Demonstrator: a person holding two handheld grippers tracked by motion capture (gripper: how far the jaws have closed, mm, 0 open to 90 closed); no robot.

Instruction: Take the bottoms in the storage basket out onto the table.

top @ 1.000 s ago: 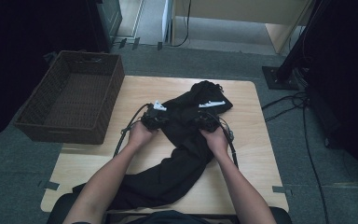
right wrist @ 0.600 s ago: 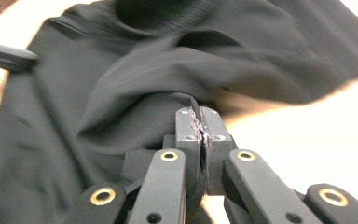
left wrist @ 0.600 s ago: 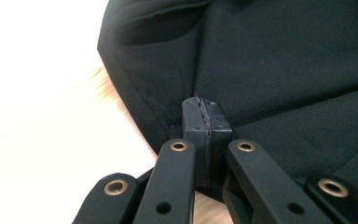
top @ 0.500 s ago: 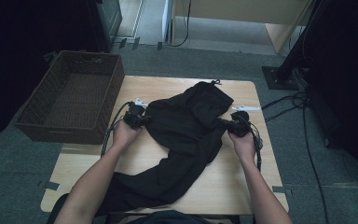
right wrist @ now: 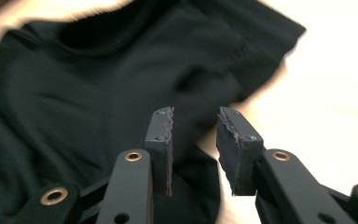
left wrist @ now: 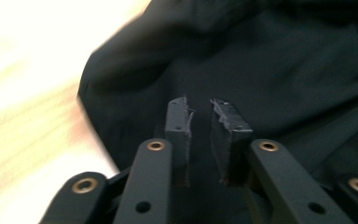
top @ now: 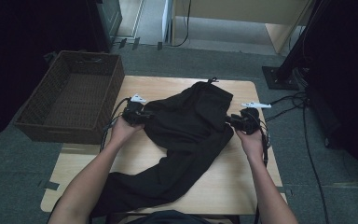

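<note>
Where the black fabric garment (top: 186,126) lies spread across the pale wooden tabletop (top: 242,186), upper part near the far edge, one long dark leg trailing to the near left corner and over the near edge. Left gripper (top: 142,115) at the cloth's left margin, right gripper (top: 230,122) at its right margin, pointing inward at each other. Left jaws just opened to a narrow gap, nothing pinched, cloth lying beyond the left gripper's pads (left wrist: 179,126). Right jaws likewise just parted, hanging over the hem, pads (right wrist: 161,135) free. Garment's long axis diagonal, far right to near left. Bare wood free along the right edge; brown wicker basket (top: 70,100) close off the left edge, likely limiting leftward room.
</note>
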